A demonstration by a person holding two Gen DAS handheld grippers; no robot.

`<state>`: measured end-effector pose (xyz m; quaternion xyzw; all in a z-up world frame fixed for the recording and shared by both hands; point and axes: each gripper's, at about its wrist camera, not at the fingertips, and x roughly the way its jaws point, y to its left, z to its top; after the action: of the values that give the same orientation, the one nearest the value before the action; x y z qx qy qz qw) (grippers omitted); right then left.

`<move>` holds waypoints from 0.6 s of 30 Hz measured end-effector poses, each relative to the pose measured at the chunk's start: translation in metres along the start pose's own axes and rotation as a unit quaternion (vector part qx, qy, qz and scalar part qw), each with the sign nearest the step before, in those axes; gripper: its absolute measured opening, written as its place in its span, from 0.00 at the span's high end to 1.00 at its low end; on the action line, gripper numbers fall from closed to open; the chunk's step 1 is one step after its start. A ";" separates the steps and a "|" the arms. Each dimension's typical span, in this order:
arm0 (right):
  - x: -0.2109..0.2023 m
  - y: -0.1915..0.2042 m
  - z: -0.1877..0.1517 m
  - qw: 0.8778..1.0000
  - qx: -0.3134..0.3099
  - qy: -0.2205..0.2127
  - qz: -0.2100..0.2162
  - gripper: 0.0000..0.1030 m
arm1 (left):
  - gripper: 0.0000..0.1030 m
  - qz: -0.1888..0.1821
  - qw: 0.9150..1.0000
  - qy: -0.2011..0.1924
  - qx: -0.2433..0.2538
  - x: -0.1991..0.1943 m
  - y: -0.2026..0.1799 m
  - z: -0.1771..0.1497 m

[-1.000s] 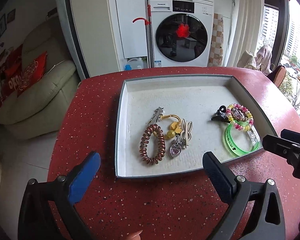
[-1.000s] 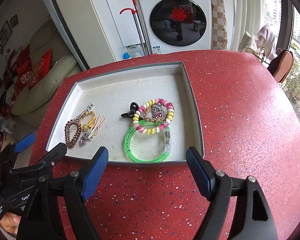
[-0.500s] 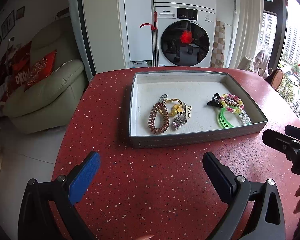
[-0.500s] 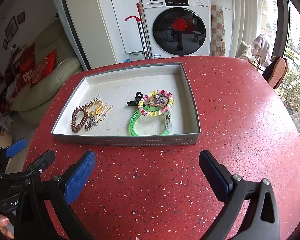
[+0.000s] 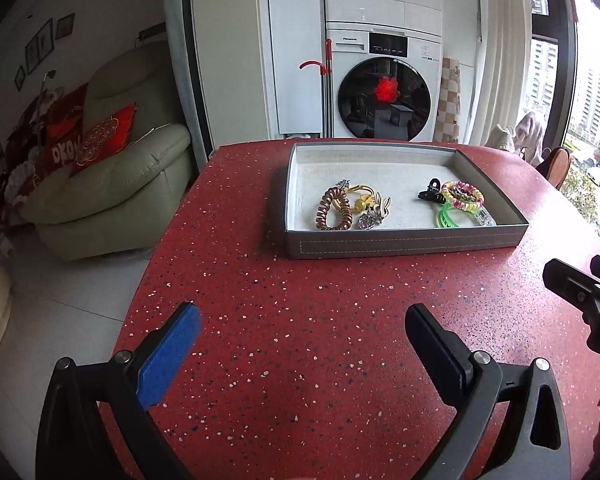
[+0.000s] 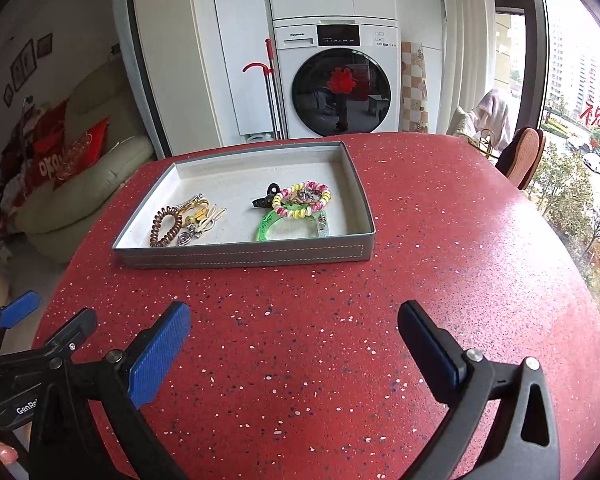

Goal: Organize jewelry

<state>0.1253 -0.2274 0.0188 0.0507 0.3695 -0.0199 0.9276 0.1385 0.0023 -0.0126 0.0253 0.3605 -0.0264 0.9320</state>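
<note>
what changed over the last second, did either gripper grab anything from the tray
No grab. Both grippers drew back from the grey tray: the left gripper and right gripper now hover open over the red table, well short of it. Nothing was taken or released. The brown coil hair tie, green bangle and beaded bracelet lie where they were.

Left gripper [image 5: 302, 334], right gripper [image 6: 294, 328]: black frames, blue ribbed pads, silver screws, "Gen" lettering.

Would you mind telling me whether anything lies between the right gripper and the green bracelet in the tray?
Only the tray's near wall. The right gripper hangs open over bare red table; the green bracelet lies just behind that wall.
</note>
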 end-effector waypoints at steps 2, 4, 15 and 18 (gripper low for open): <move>-0.005 0.001 -0.002 1.000 -0.006 -0.011 -0.015 0.00 | 0.00 0.001 1.000 -0.005 -0.002 -0.003 -0.001 0.001; -0.011 0.001 -0.002 0.999 -0.013 -0.023 -0.028 0.00 | 0.00 0.007 1.000 -0.015 0.003 -0.009 -0.004 0.001; -0.036 0.001 -0.004 0.997 -0.020 -0.055 -0.044 0.00 | 0.00 0.013 0.999 -0.043 0.011 -0.029 -0.014 0.001; -0.039 0.001 -0.004 0.997 -0.020 -0.059 -0.043 0.00 | 0.00 0.013 0.999 -0.044 0.011 -0.031 -0.014 -0.001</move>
<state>0.0941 -0.2262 0.0426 0.0149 0.3165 -0.0556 0.9469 0.1136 -0.0109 0.0075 0.0394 0.3181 -0.0194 0.9470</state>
